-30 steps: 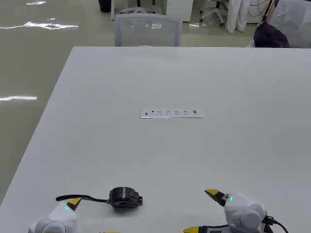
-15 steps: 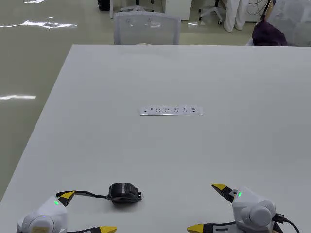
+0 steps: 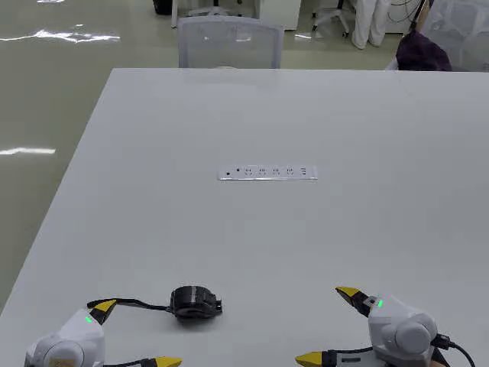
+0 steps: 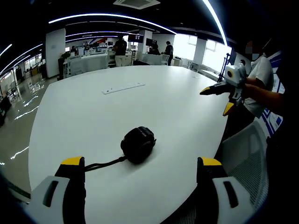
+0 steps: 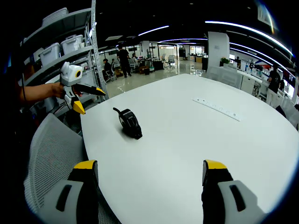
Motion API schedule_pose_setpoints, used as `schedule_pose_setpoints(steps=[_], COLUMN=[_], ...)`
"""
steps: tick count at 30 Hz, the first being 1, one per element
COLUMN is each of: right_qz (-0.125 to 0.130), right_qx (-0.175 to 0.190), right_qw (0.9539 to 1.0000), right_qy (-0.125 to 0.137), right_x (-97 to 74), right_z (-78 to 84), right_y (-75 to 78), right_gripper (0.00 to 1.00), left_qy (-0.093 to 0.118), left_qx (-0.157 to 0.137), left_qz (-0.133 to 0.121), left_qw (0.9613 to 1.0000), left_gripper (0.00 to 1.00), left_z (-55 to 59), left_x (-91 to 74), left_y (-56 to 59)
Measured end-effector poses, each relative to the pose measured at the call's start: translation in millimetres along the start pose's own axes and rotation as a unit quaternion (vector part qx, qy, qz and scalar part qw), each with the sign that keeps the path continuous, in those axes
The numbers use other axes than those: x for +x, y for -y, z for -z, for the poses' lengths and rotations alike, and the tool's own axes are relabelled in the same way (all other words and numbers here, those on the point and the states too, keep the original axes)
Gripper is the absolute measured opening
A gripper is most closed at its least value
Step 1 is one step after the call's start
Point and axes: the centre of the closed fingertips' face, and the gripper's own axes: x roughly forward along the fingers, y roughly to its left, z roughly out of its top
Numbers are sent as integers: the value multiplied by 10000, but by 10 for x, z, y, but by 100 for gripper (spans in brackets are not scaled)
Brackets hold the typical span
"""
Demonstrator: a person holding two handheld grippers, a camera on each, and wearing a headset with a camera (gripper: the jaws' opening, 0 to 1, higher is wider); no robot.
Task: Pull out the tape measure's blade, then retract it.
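Note:
A black tape measure (image 3: 194,303) lies on the white table (image 3: 267,229) near its front edge, its wrist strap (image 3: 134,306) trailing left. Its blade is inside the case. It appears again as the tape measure (image 4: 138,144) in the left gripper view and the tape measure (image 5: 130,125) in the right gripper view. My left gripper (image 3: 134,334) hovers open at the bottom left, just left of the tape measure, with nothing between its yellow-tipped jaws. My right gripper (image 3: 328,324) hovers open at the bottom right, well apart from the tape measure. Left gripper (image 4: 140,164) and right gripper (image 5: 150,167) both show wide gaps.
A white power strip (image 3: 267,173) is set into the table's middle. A grey mesh chair (image 3: 229,42) stands at the far edge. Glossy floor lies to the left. Shelving with bins (image 5: 60,42) and people stand in the background.
The left gripper has drawn back left and down, away from the tape measure. The right gripper has shifted slightly right. The tape measure lies where it was.

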Motion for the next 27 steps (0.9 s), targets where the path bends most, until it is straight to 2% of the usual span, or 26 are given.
schedule_pose_setpoints(steps=[27], right_qz=[-15], right_qx=[-37], right_qw=[10000], right_qy=[-42], right_x=[6], right_z=[6], right_y=[30], right_gripper=[94], left_qy=[-40], left_qx=[26], left_qz=[0], left_qw=[10000], left_gripper=[99], left_z=[31], left_x=[0], left_y=[12])
